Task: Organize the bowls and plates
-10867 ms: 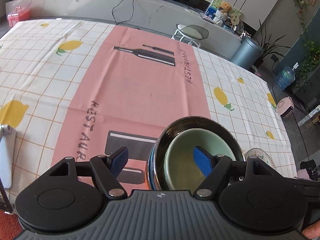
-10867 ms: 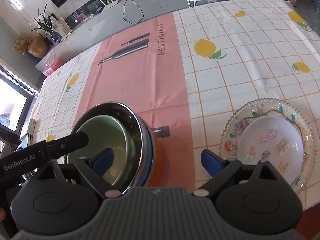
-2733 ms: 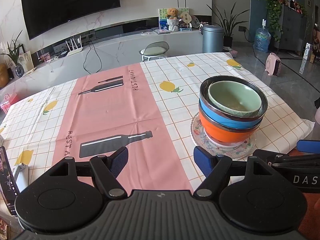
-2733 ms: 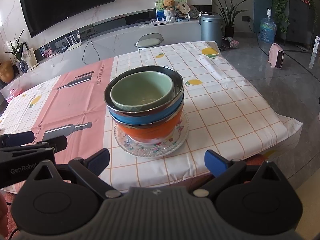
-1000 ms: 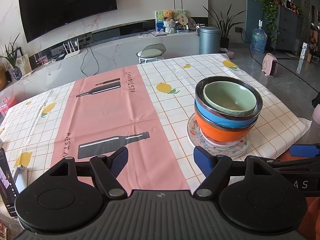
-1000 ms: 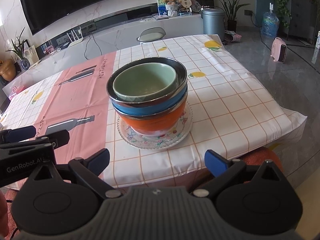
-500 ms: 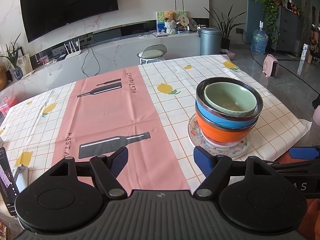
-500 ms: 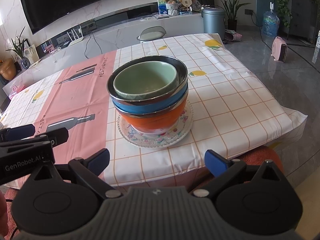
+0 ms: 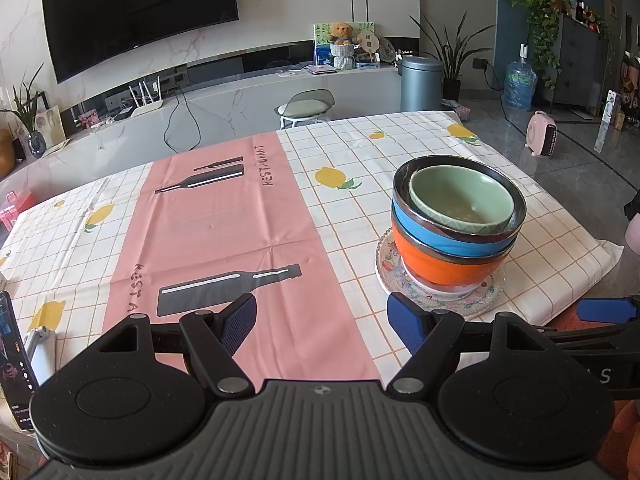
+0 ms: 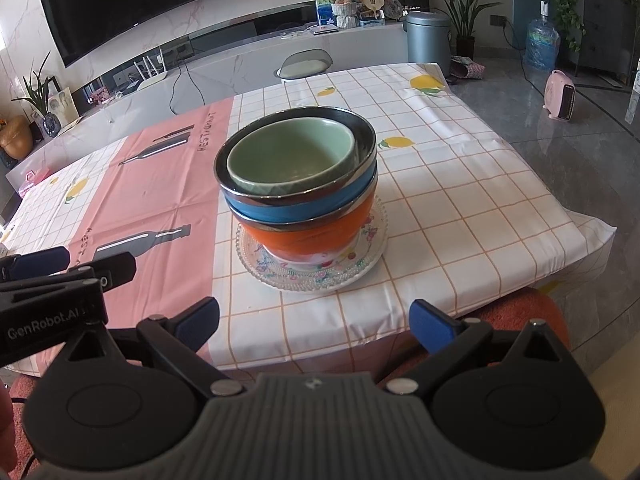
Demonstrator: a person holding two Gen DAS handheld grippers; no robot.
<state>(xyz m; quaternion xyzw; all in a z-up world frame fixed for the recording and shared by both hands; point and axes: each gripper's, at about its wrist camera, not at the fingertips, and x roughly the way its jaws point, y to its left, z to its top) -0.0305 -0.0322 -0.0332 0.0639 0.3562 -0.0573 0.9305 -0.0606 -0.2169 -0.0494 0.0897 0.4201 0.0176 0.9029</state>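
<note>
A stack of bowls stands on a patterned glass plate (image 10: 312, 276) near the table's right front corner: an orange bowl (image 10: 304, 240) at the bottom, a blue steel-rimmed bowl (image 10: 296, 208) in it, and a pale green bowl (image 10: 288, 156) on top. The stack also shows in the left wrist view (image 9: 456, 232) on the plate (image 9: 436, 300). My left gripper (image 9: 320, 324) is open and empty, held back over the table's front edge, left of the stack. My right gripper (image 10: 316, 324) is open and empty, just off the front edge, before the stack.
The table has a pink and lemon-check cloth (image 9: 224, 232). A phone on a stand (image 9: 16, 360) is at the front left edge. Beyond the table are a stool (image 9: 304, 108), a grey bin (image 9: 420, 84) and a marble counter.
Both grippers have drawn back from the stack, which earlier was in the middle of the table and now rests on the glass plate. In the last second little has moved.
</note>
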